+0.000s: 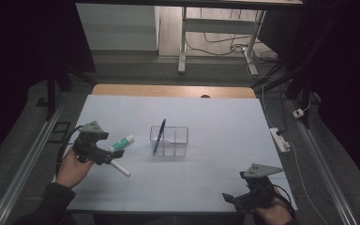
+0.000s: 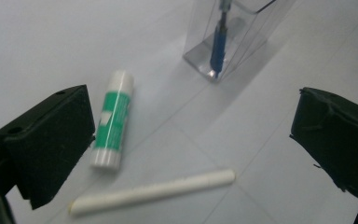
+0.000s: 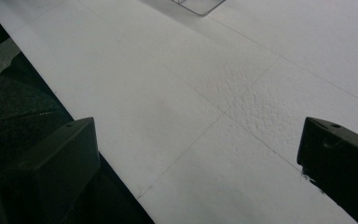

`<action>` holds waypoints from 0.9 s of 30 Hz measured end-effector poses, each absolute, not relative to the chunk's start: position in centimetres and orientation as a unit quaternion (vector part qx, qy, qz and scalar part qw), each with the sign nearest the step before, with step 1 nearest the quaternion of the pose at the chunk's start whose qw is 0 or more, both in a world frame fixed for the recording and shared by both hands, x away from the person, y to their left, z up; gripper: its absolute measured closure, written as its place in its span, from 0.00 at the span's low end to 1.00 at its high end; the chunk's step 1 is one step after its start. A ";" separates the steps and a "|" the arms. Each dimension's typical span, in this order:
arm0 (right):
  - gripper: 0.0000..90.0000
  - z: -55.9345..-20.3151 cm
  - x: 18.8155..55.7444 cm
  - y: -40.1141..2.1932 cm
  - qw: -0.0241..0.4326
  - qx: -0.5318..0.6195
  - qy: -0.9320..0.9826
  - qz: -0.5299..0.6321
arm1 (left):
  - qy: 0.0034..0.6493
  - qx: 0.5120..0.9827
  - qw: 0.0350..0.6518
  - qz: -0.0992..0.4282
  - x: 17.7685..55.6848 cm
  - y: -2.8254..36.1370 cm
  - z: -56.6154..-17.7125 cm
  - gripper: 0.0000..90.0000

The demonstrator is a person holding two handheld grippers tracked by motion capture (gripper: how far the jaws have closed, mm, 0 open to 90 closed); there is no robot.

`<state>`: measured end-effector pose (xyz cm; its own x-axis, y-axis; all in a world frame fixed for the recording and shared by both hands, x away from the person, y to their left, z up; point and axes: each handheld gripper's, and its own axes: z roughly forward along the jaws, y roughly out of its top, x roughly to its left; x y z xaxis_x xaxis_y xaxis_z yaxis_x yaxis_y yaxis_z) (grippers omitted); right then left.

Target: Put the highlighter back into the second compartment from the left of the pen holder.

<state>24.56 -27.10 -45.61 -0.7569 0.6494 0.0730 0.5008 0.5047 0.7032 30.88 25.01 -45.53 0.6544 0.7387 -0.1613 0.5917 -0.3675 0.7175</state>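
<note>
White covering is stretching across the table (image 1: 206,183) we are working at, with dark floor and cables lying beyond its far edge. We are holding the left gripper (image 1: 107,158) over the left part of the sheet, its jaws standing wide apart and gripping nothing. Between them, in the left gripper view, we are looking down on a white stick (image 2: 151,192) lying flat on the sheet, and just beyond it a green-and-white glue stick (image 2: 113,120) is lying on its side, close to the stick but apart from it. Farther on, a clear plastic organizer (image 1: 176,137) is sitting near the middle of the table, and a blue pen (image 1: 159,136) is leaning in its left compartment. We are keeping the right gripper (image 1: 232,199) low at the near right edge, jaws wide and empty over bare sheet
</note>
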 end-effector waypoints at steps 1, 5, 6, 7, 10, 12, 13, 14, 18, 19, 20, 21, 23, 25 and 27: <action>0.00 -45.6 24.6 -27.1 0.100 0.333 0.862 0.369 | 0.411 0.820 0.388 0.093 30.6 25.4 -45.7 0.00; 0.00 -45.6 24.6 -27.0 0.100 0.333 0.863 0.367 | 0.428 0.815 0.379 0.093 29.8 26.4 -46.5 0.00; 0.00 -45.6 24.6 -27.0 0.099 0.334 0.863 0.366 | 0.432 0.815 0.375 0.093 29.6 26.6 -46.7 0.00; 0.00 -45.6 24.6 -27.0 0.100 0.334 0.863 0.365 | 0.435 0.815 0.372 0.092 29.4 26.8 -46.9 0.00; 0.00 -45.6 24.6 -27.0 0.100 0.333 0.864 0.364 | 0.439 0.818 0.360 0.088 28.6 27.2 -47.7 0.00; 0.00 -45.6 24.6 -27.0 0.100 0.333 0.865 0.362 | 0.441 0.821 0.353 0.082 28.3 27.4 -48.0 0.00; 0.00 -45.6 24.6 -26.9 0.100 0.333 0.865 0.362 | 0.440 0.823 0.352 0.076 28.1 27.5 -48.2 0.00; 0.00 -45.6 24.6 -26.9 0.100 0.332 0.865 0.362 | 0.441 0.823 0.350 0.071 28.0 27.7 -48.4 0.00; 0.00 -45.7 24.6 -26.9 0.098 0.330 0.867 0.361 | 0.452 0.818 0.349 0.065 28.1 28.4 -48.9 0.00; 0.00 -45.7 24.6 -26.8 0.098 0.330 0.867 0.359 | 0.456 0.815 0.350 0.065 28.2 28.6 -48.9 0.00; 0.00 -45.7 24.6 -26.8 0.099 0.328 0.868 0.359 | 0.460 0.813 0.352 0.064 28.4 28.7 -49.0 0.00; 0.00 -45.7 24.6 -26.8 0.099 0.328 0.868 0.359 | 0.465 0.811 0.350 0.068 28.4 28.8 -49.0 0.01; 0.00 -45.7 24.6 -26.8 0.099 0.327 0.869 0.358 | 0.470 0.811 0.338 0.080 28.6 28.9 -49.1 0.05; 0.00 -45.7 24.6 -26.8 0.098 0.327 0.869 0.358 | 0.473 0.811 0.333 0.089 28.8 29.2 -49.1 0.12; 0.00 -45.7 24.6 -26.8 0.098 0.327 0.870 0.356 | 0.479 0.805 0.337 0.094 29.2 29.9 -49.1 0.25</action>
<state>24.62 -26.77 -45.71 -0.7671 0.6384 0.0633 0.4992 0.5321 0.6838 29.18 29.91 -49.11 0.5236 0.8345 -0.1716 0.7083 -0.3144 0.6320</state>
